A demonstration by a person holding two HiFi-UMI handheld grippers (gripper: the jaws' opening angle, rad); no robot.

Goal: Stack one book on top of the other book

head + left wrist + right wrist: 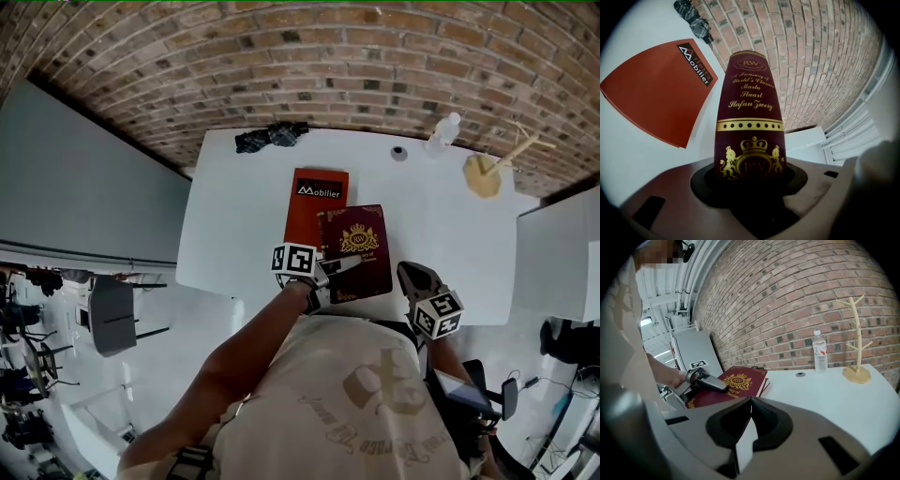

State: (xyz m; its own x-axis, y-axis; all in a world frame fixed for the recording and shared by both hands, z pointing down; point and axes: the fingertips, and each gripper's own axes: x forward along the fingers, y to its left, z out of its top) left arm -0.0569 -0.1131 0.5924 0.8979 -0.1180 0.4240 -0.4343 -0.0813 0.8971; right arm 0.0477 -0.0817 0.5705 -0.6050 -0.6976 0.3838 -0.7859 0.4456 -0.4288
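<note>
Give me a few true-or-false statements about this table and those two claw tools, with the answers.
1. The left gripper is clamped on the maroon book. True.
2. The right gripper holds the orange book. False: its jaws are together on nothing, and the orange book lies on the table.
3. A water bottle stands at the table's far edge, by the brick wall. True.
4. The wooden stand lies tipped over. False: it stands upright.
</note>
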